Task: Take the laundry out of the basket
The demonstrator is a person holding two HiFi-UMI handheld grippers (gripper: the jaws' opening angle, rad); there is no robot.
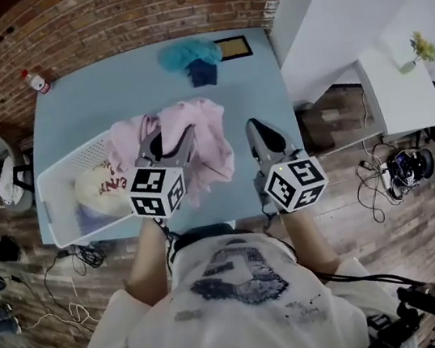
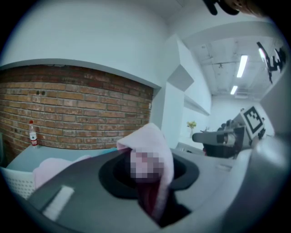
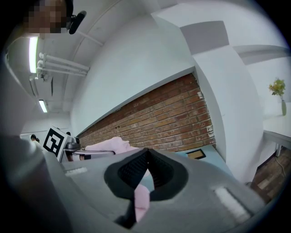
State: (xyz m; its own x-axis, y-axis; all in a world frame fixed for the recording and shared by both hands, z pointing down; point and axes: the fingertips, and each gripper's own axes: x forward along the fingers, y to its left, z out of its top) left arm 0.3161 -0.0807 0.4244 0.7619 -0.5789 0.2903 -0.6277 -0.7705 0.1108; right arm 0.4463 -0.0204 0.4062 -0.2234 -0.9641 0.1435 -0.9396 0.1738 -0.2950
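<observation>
A white laundry basket (image 1: 61,165) stands on the left of the pale blue table (image 1: 106,88), with a cream garment with red print (image 1: 97,188) inside. A pink garment (image 1: 204,142) hangs from the basket's right rim over the table. My left gripper (image 1: 169,140) is shut on a fold of this pink cloth (image 2: 152,145), which bulges up between the jaws. My right gripper (image 1: 259,125) is to its right, jaws together, and a thin strip of pink cloth (image 3: 141,200) shows pinched between them. The left gripper (image 3: 68,145) and the pink heap (image 3: 113,144) appear at the left of the right gripper view.
A teal cloth (image 1: 188,51) on a dark blue one (image 1: 203,71) lies at the table's far edge beside a small dark frame (image 1: 233,47). A bottle (image 1: 37,81) stands at the far left corner. A brick wall runs behind the table. Cables lie on the wooden floor.
</observation>
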